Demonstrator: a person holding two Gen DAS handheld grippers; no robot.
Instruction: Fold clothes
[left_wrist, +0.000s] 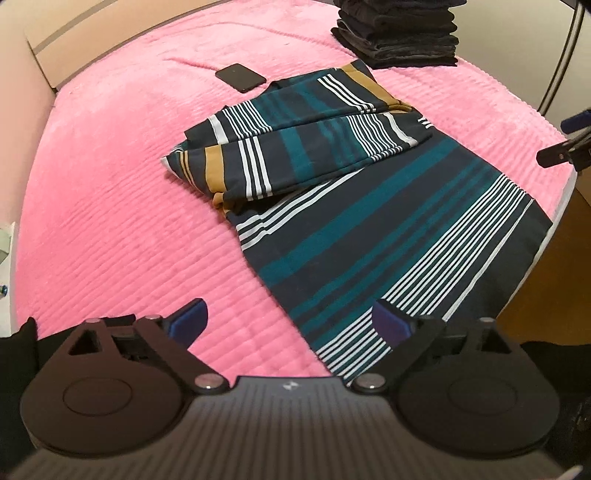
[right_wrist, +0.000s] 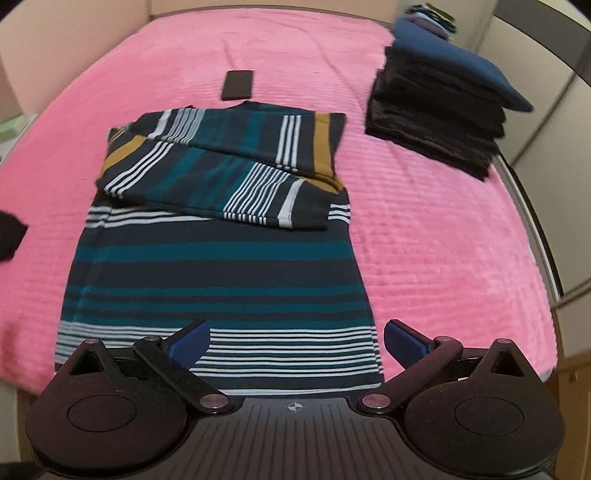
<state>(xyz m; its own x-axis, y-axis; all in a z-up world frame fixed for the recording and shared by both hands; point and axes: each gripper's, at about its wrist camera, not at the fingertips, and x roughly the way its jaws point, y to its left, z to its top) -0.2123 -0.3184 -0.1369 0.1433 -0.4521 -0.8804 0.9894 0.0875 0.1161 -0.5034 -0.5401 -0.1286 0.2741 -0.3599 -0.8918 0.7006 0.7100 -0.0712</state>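
A striped shirt in navy, teal, white and mustard lies flat on the pink bedspread. Both its sleeves are folded across the chest at the far end. My left gripper hovers open over the shirt's near left hem corner, with its right blue pad above the cloth and its left pad above the bedspread. My right gripper stands open above the shirt's near hem, towards its right corner. Neither gripper holds anything. The tip of the right gripper shows at the right edge of the left wrist view.
A stack of folded dark clothes sits at the far right of the bed, topped by a blue garment. A black phone lies beyond the shirt's collar. The bed's right edge drops to a wooden floor.
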